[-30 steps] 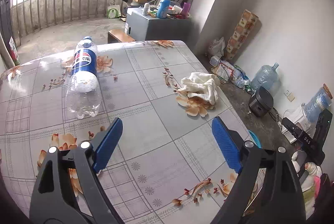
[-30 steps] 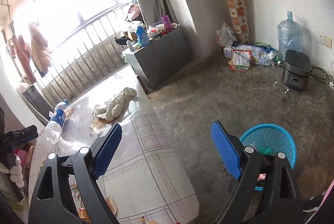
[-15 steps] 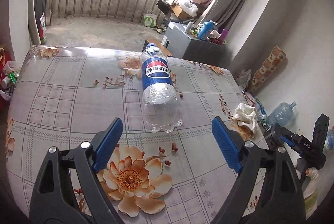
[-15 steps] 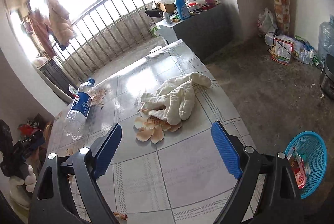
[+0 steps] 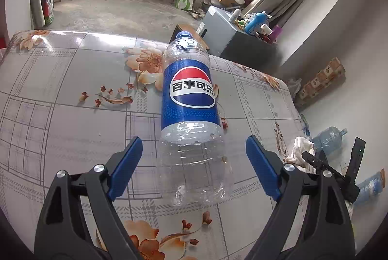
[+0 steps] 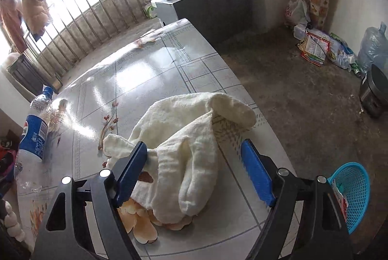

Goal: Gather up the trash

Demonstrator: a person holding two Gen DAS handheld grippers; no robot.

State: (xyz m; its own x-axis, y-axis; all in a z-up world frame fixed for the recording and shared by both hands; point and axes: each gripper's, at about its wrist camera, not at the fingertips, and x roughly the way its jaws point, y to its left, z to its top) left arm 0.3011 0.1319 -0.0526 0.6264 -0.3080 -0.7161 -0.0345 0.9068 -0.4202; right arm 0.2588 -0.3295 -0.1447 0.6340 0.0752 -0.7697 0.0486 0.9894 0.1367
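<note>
An empty clear cola bottle point(image 5: 189, 95) with a blue label lies on the flowered table point(image 5: 60, 90), cap pointing away. My left gripper point(image 5: 194, 163) is open, its blue pads either side of the bottle's clear base without touching it. In the right wrist view a crumpled cream cloth point(image 6: 184, 138) lies near the table's right edge. My right gripper point(image 6: 194, 170) straddles it and its jaws are closing; the left pad is at the cloth's edge, the right pad stands apart. The bottle point(image 6: 32, 136) shows at far left there.
A blue mesh basket point(image 6: 351, 187) with some wrappers stands on the floor beside the table's right edge. A grey cabinet point(image 6: 206, 5) crowded with bottles is beyond the table's far end. A dark cooker point(image 6: 373, 90) and bags line the wall.
My left gripper swung from the cloth's side over to the bottle and came down close around its base. My right gripper swung from the floor and basket onto the cloth, jaws narrowing.
</note>
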